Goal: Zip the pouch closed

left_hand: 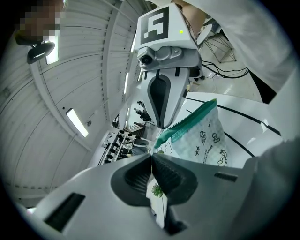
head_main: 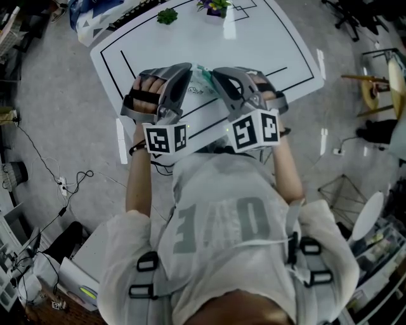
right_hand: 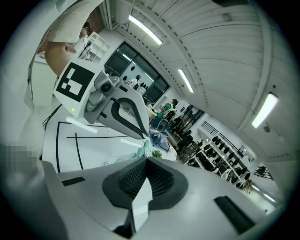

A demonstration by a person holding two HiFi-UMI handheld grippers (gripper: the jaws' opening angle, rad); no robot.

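We see the left hand-held gripper (left_hand: 151, 156) with its jaws clenched. The teal corner of a white fabric pouch with small black drawings (left_hand: 204, 140) runs straight into their tips, though the bite itself sits behind the dark ribbed pads. The right hand-held gripper (right_hand: 146, 159) is clenched too, its narrow tip pinching the same teal end; its own view shows only a scrap of it. We cannot make out a slider, nor whether the teeth are joined.

The pouch rises up and to the right from the left jaws, with its teal zipper (left_hand: 190, 123) as the upper edge, and its lower part is cut off behind the jaw. In the head view we see it only as a sliver between the two gripper bodies, above the white table with black lines (head_main: 266, 44). A small green plant (head_main: 167, 16) stands near the table's far edge.
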